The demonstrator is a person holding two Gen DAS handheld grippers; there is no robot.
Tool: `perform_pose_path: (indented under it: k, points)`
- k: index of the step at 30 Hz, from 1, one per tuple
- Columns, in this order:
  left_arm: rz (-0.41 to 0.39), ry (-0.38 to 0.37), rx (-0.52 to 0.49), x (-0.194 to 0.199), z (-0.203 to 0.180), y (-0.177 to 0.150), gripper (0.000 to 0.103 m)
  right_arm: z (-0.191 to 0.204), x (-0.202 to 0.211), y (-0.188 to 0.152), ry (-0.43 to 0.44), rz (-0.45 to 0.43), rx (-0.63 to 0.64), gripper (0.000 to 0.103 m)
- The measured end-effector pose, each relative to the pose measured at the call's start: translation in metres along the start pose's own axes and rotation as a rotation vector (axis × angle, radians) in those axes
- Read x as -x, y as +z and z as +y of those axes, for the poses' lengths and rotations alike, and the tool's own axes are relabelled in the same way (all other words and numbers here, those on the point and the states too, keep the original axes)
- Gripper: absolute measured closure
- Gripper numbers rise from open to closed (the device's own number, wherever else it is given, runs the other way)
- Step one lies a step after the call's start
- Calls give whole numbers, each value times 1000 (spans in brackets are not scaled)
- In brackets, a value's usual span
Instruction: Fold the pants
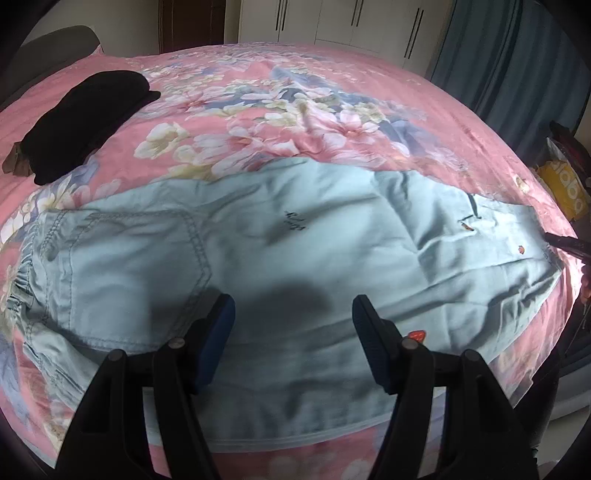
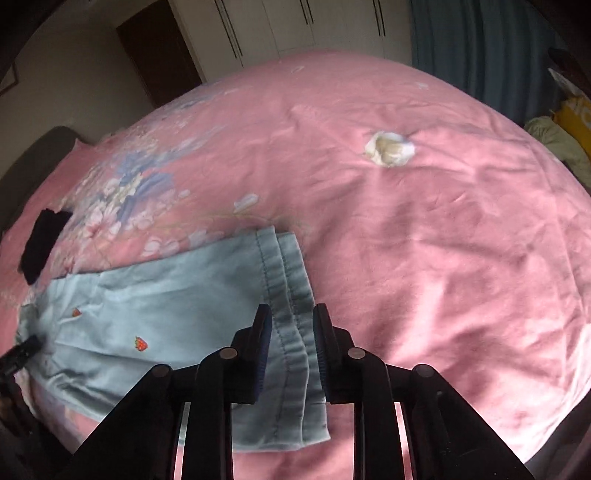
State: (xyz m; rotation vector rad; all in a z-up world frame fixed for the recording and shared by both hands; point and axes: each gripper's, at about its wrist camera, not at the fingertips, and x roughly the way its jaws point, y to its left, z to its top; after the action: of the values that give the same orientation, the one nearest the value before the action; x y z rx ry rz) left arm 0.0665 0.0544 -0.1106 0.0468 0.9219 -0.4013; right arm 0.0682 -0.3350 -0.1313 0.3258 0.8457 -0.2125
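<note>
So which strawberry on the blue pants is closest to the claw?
In the right wrist view, the lower red strawberry patch is closest to the right claw. The other strawberry sits higher and further left on the light blue pants.

We see a pink floral bedspread (image 1: 332,122) of rumpled cotton covering the bed, its blossoms clustered toward one side and plain pink elsewhere. On it lies a dark black folded garment (image 1: 85,122), well apart from everything else. Behind the bed we find white wardrobe doors with slim dark handles (image 1: 351,22), a dark wooden door (image 2: 155,55), blue curtains (image 1: 509,55), and a yellow bag (image 1: 561,188) beside the bed.
</note>
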Motion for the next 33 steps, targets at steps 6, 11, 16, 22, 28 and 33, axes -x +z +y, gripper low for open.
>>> perform_pose_path:
  k: [6,11,16,22,28,33]
  points:
    - [-3,-10,-9,-4,-12,9,37,1,2,-3,56,18,34,66]
    - [-4,-16,-19,-5,-18,12,37,21,7,-10,84,41,186,66]
    - [3,-13,-20,-7,-20,13,37,13,-1,-3,55,49,195,91]
    - [-4,-7,-21,-6,-20,15,36,30,6,-1,-94,-3,274,102]
    - [-16,-7,-14,-5,-15,16,35,16,3,5,-129,17,198,103]
    - [3,0,22,-9,-4,12,35,7,0,3,-111,75,124,103]
